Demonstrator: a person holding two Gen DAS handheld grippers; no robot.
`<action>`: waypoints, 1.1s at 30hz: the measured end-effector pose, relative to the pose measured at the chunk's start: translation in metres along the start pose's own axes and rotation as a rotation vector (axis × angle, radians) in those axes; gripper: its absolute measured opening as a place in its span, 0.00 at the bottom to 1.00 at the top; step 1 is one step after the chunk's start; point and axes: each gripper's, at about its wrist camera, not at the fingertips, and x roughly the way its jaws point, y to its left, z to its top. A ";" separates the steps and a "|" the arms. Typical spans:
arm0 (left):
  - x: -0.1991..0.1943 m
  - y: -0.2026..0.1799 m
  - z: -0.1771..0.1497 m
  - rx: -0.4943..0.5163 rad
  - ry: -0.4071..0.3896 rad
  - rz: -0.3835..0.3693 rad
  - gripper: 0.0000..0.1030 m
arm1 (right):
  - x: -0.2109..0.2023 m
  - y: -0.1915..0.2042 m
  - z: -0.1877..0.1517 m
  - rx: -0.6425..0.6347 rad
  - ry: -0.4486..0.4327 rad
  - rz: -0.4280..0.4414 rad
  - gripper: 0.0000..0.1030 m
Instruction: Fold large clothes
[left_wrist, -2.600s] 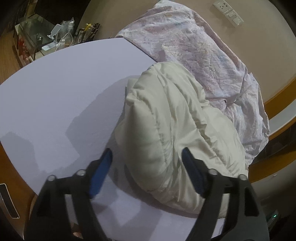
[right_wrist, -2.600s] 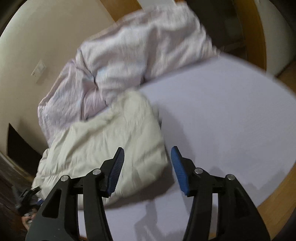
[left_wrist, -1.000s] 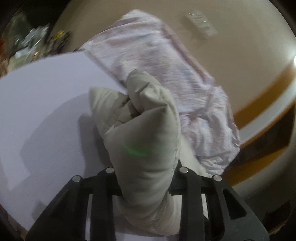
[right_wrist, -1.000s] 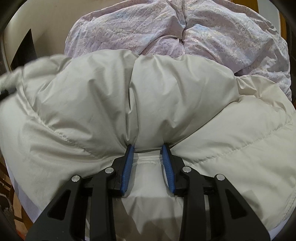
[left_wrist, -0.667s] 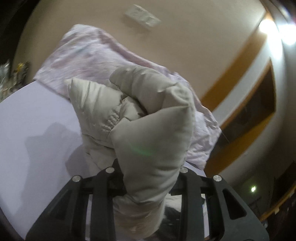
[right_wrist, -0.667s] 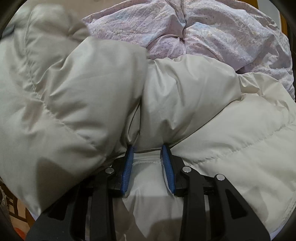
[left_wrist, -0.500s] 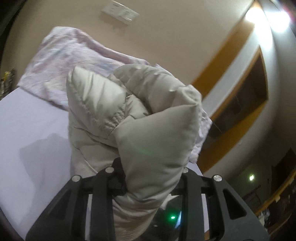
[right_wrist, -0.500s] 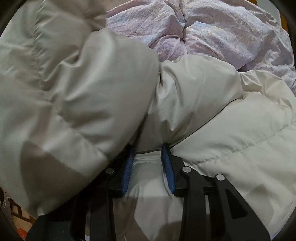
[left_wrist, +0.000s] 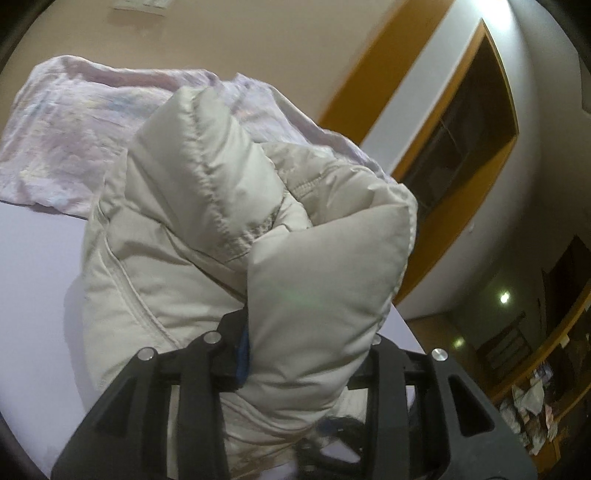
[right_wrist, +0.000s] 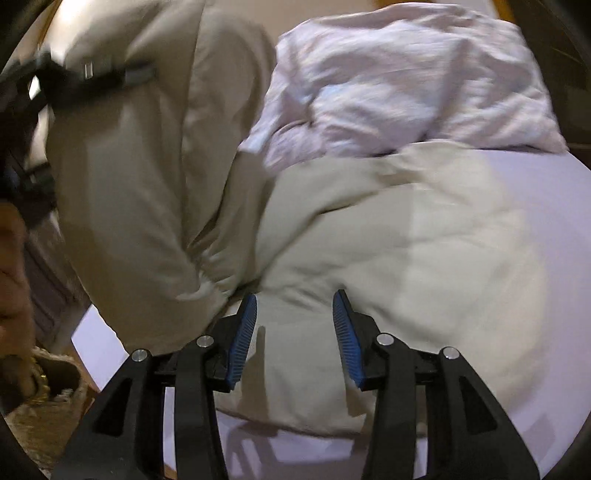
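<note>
The cream jacket (right_wrist: 388, 240) lies on the bed (left_wrist: 33, 266), with a pink quilt (right_wrist: 406, 85) bunched at the far side. The left tongs (left_wrist: 306, 347) pinch a thick fold of it, lifted, their jaws just easing wider. The right tongs (right_wrist: 293, 321) have just spread, pads clear of the jacket below.

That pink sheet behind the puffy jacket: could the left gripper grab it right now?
Probably not. The left gripper is full of cream jacket, and that bundle stands between it and the pink sheet.
</note>
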 end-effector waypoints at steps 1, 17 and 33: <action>0.007 -0.005 -0.001 0.008 0.013 -0.003 0.33 | -0.007 -0.010 -0.001 0.018 -0.012 -0.020 0.44; 0.113 -0.067 -0.036 0.108 0.339 -0.116 0.42 | -0.034 -0.070 -0.018 0.182 -0.027 -0.016 0.44; 0.018 -0.005 0.019 0.067 0.164 0.015 0.82 | -0.038 -0.072 -0.023 0.210 -0.028 -0.012 0.44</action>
